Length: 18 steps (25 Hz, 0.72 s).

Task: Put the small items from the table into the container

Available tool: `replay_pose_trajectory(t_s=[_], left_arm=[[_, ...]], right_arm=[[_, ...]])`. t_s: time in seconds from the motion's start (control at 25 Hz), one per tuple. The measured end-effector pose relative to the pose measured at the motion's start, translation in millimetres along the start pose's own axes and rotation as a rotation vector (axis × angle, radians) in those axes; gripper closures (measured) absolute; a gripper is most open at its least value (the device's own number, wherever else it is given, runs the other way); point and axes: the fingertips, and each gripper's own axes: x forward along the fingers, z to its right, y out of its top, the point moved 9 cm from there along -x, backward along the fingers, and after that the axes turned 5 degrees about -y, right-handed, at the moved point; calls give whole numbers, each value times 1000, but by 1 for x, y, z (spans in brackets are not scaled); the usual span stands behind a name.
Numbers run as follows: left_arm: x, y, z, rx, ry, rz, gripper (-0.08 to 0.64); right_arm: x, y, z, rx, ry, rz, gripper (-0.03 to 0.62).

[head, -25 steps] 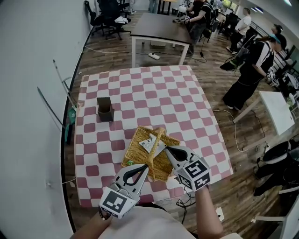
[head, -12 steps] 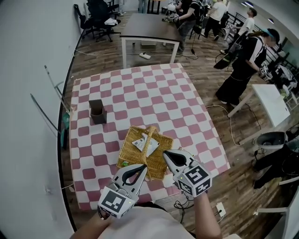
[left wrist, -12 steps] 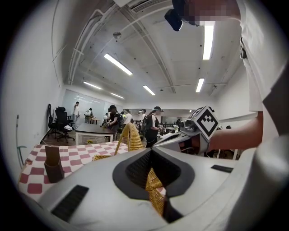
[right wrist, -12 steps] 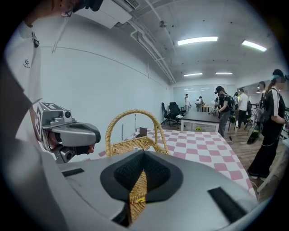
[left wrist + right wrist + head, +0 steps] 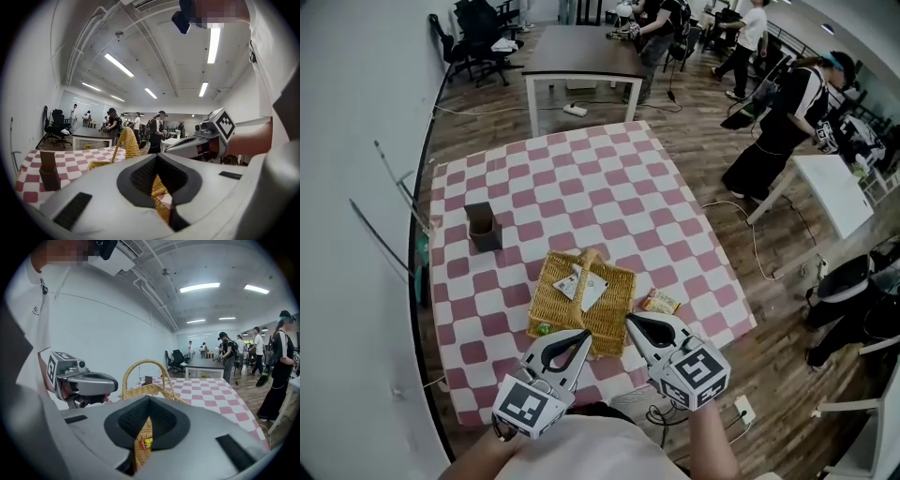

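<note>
A wicker basket with a hoop handle stands on the checked table near its front edge. A white packet lies inside it. A small yellow-orange snack packet lies on the cloth just right of the basket. Something small and green sits at the basket's near left corner. My left gripper is shut and empty at the basket's near edge. My right gripper is also shut and empty at the near right corner. The basket handle rises ahead of the left gripper, and the basket sits before the right gripper.
A dark brown open box stands at the table's left side. Beyond the table are a dark desk, office chairs and several people. A white table stands to the right, with cables on the wood floor.
My right gripper has drawn back from over the basket to its near right corner, uncovering the yellow-orange packet on the cloth. The left gripper has barely moved.
</note>
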Motion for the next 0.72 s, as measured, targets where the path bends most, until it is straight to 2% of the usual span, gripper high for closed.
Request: replay_pose_trajectory(t_s=[0.16,0.24,0.4,0.64,0.72], left_arm=[[1,-3,1,15,-19,1,575],[1,-2,5,-11,-25,-25,575],[1,-6,7,26,-41,-7,575],[1,-9,15,10,-53,-36,575],[2,-11,16,27,-57,-24,575]], right_arm=[[-13,-5,-6,22,-16,26,592],[-21,-6,-8,37,-26,43,592],[-37,-15,-13,58,-42,77,594],[-55,-26,-17,67,-67,87,594],[-60,-28,-17,74,-72,99,594]])
